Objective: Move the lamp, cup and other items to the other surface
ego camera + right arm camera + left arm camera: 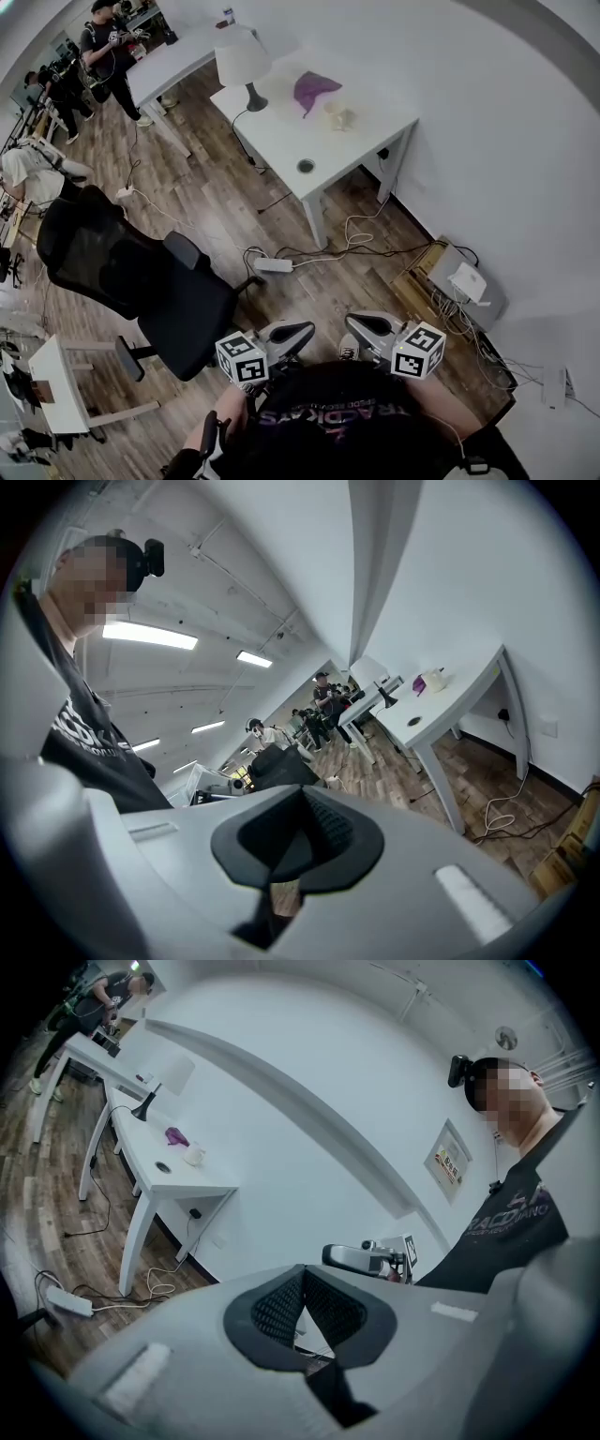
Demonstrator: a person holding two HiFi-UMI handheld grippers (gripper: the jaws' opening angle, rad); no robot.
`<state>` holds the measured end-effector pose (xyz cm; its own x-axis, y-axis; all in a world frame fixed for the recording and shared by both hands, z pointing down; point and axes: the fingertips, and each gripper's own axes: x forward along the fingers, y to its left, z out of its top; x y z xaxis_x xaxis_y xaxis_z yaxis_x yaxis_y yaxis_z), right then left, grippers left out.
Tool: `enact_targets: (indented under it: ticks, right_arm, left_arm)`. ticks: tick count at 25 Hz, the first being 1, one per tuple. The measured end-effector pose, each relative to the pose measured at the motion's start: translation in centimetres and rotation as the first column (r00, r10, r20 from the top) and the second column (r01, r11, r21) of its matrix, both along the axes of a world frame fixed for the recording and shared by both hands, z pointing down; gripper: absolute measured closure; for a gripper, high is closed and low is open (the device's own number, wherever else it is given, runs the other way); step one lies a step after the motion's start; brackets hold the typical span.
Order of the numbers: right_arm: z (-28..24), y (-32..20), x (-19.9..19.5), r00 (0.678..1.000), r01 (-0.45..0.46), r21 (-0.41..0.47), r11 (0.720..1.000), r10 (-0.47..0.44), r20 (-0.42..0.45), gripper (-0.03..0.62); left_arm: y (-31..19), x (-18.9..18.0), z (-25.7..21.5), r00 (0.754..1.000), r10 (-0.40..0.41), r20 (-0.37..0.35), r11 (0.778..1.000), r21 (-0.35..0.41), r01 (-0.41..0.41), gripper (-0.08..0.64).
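white table (281, 136): lamp (244, 67) at its far left corner, purple cloth (314, 89) and cup (339, 115) toward the right edge. left gripper (302, 1274) and right gripper (302, 797): jaws together, empty. shirt (347, 417) print unreadable.

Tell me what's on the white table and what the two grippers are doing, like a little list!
Table: white, by the wall
On it: lamp, purple cloth, pale cup
Left gripper: shut, empty, away from the table
Right gripper: shut, empty, away from the table
Floor between: black office chair, power strip
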<state>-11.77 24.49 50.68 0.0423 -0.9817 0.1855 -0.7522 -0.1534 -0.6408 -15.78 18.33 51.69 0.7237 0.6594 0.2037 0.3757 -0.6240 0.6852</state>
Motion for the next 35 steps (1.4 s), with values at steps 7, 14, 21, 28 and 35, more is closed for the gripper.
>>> enact_targets:
  ticks: [7, 14, 21, 28, 35]
  right_arm:
    - [-0.7, 1.7, 1.7, 1.000, 0.010, 0.021, 1.000, -0.010, 0.004, 0.583]
    - [-0.8, 0.8, 2.6, 1.000, 0.027, 0.010, 1.000, -0.027, -0.002, 0.567]
    - [0.0, -0.5, 5.0, 0.999, -0.034, -0.023, 0.999, 0.034, 0.004, 0.555]
    - [-0.4, -6.3, 9.0, 0.995, -0.099, -0.049, 0.994, 0.098, -0.024, 0.547]
    - [0.1, -13.3, 11.3, 0.994, -0.101, -0.063, 0.993, 0.099, -0.041, 0.538]
  left_arm:
    - [1.7, 1.1, -1.0, 1.000, -0.027, -0.004, 0.999, 0.017, 0.027, 0.561]
    - [0.5, 1.7, -1.2, 0.998, -0.064, 0.000, 0.998, 0.010, 0.064, 0.561]
    - [-1.4, 3.8, -0.3, 0.999, -0.038, 0.001, 0.999, -0.019, 0.038, 0.561]
    - [-8.4, 6.9, -0.5, 0.999, -0.044, -0.030, 0.999, -0.032, 0.043, 0.561]
    - [-14.8, 8.5, 0.2, 0.997, -0.064, -0.042, 0.997, -0.046, 0.062, 0.561]
